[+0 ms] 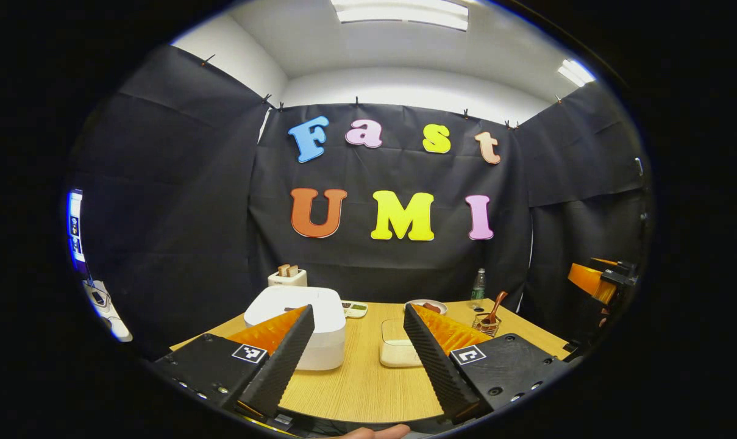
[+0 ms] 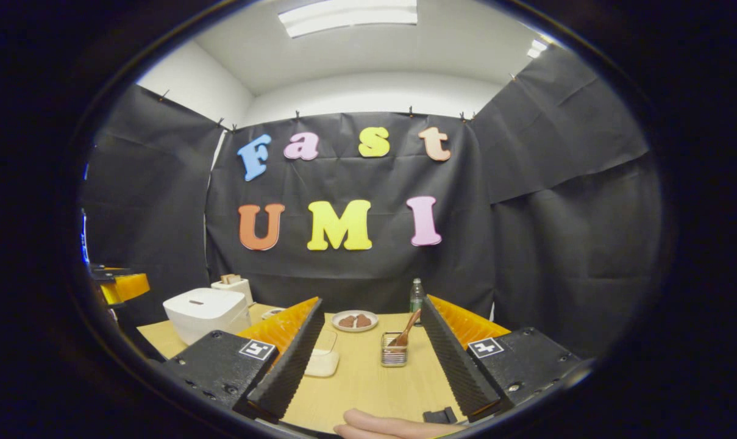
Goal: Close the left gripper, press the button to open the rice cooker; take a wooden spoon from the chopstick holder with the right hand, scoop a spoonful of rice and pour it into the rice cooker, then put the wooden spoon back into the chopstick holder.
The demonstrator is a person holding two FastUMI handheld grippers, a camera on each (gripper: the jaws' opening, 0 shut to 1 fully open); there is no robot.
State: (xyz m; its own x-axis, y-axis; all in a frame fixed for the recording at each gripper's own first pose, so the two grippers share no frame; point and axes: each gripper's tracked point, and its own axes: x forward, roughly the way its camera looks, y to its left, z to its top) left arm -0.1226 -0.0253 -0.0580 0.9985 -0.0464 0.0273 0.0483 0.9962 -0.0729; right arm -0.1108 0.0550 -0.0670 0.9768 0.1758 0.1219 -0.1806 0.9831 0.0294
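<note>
The white rice cooker (image 1: 298,326) sits with its lid down at the lower centre-left of the left gripper view, partly behind that gripper's left finger; in the right gripper view it stands at the lower left of the frame (image 2: 206,312). The wire chopstick holder (image 2: 394,355) stands on the bench (image 2: 368,384) at the lower centre of the right gripper view, the wooden spoon (image 2: 406,331) leaning up and to the right out of it. In the left gripper view the holder (image 1: 486,324) and spoon (image 1: 495,305) lie right of centre. A shallow clear container of rice (image 1: 395,352) rests on the bench between cooker and holder, near the middle.

The left gripper (image 1: 359,314) is released, its jaws wide apart and holding nothing, above the near edge of the bench. The right gripper (image 2: 371,305) is likewise released and empty, the holder framed between its fingers but well apart from them.

Farther back stand a plate with brown food (image 2: 355,321), a green bottle (image 2: 416,296) and a small white toaster (image 1: 287,277) by the wall. A bit of hand (image 2: 392,425) shows at the bottom edge.
</note>
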